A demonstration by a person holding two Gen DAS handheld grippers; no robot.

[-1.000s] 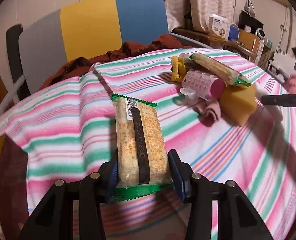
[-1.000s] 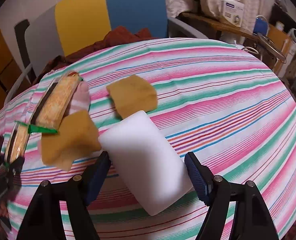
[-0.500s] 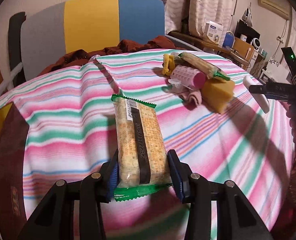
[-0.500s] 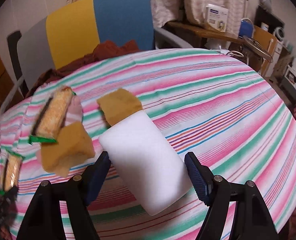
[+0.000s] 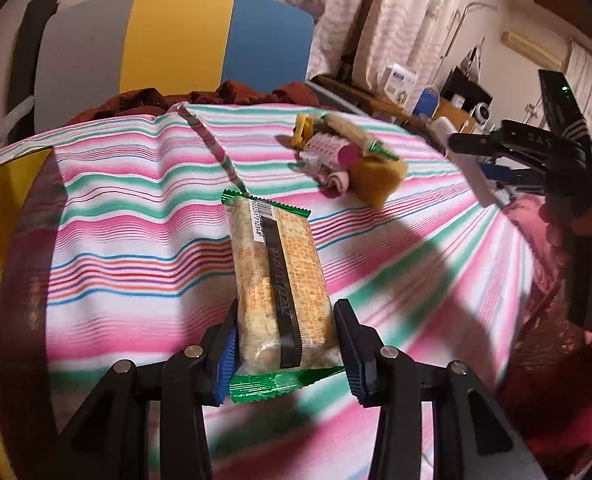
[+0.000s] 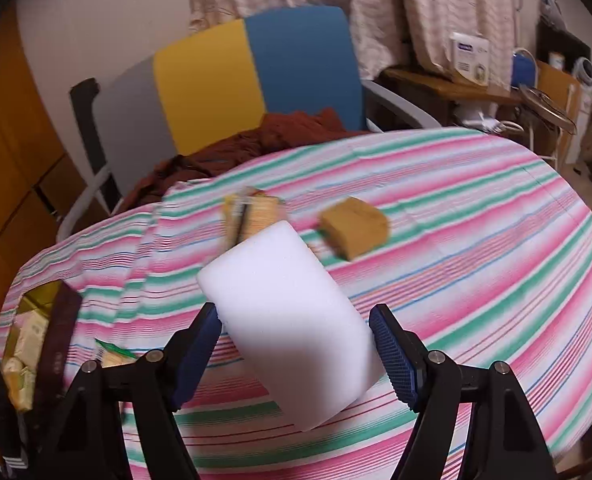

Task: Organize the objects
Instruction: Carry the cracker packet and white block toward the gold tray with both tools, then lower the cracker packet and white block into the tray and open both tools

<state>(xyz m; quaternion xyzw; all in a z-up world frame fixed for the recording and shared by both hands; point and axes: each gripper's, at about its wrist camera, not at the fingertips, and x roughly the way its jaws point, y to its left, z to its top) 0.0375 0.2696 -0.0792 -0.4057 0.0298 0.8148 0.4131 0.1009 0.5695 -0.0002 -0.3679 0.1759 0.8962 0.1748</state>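
Note:
My left gripper [image 5: 286,346] is shut on a green-edged cracker pack [image 5: 282,280], held above the striped tablecloth [image 5: 136,220]. My right gripper [image 6: 296,354] is shut on a white sponge block [image 6: 292,320], held above the cloth; it also shows at the right of the left wrist view [image 5: 512,156]. A pile lies far on the table: a second cracker pack [image 5: 352,132], a pink roller [image 5: 330,152] and a yellow-brown sponge [image 5: 378,176]. Another yellow-brown sponge [image 6: 354,228] lies apart in the right wrist view.
A grey, yellow and blue chair [image 5: 168,40] with a dark red cloth [image 5: 216,98] stands behind the table. A dark-rimmed container [image 6: 44,328] with packets sits at the table's left. Shelves with clutter [image 6: 496,76] stand at the right.
Both grippers have pulled back and up from the table with their objects still held. The pile looks farther away, and the container at the left has come into the right wrist view.

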